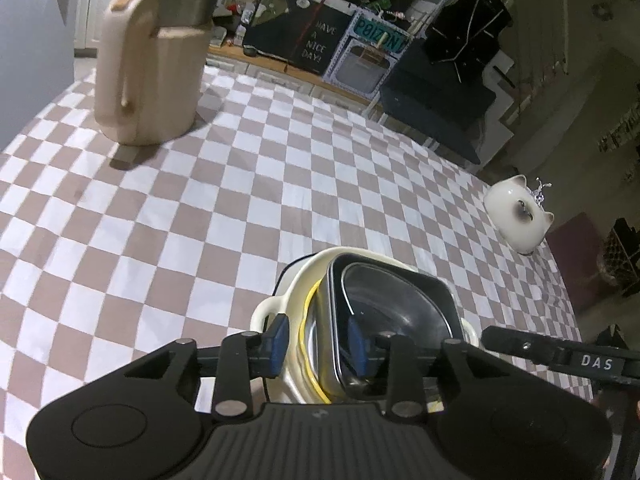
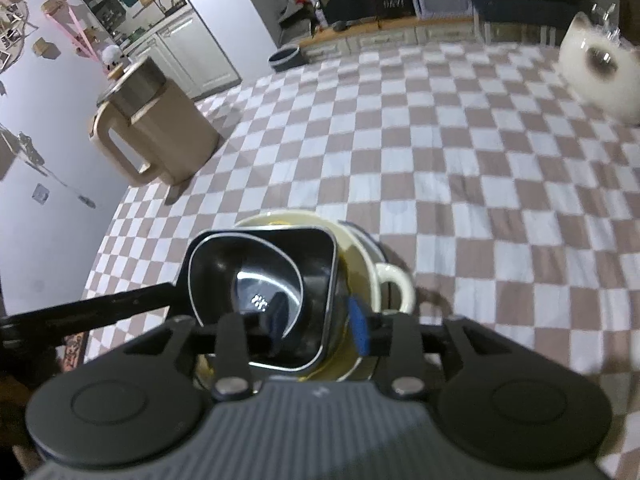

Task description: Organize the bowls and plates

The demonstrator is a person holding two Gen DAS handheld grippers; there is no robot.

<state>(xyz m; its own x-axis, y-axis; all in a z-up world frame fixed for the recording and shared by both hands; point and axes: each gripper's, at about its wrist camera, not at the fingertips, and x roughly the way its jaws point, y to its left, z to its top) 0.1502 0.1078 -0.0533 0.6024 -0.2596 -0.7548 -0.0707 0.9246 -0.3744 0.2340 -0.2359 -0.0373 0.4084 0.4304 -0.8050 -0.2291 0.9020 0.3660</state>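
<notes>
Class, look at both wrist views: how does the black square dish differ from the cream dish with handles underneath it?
The black square dish is dark, glossy and square-cornered; the cream dish is pale and rounded, with loop handles. The black dish sits nested on top; the cream dish lies beneath it, in a stack on the checked tablecloth. Both are gripped at the rim from opposite sides by the left gripper and right gripper.

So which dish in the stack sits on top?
The black square bowl, nested inside the cream handled dish with the yellow rim; both grippers straddle the stack's edges.
</notes>
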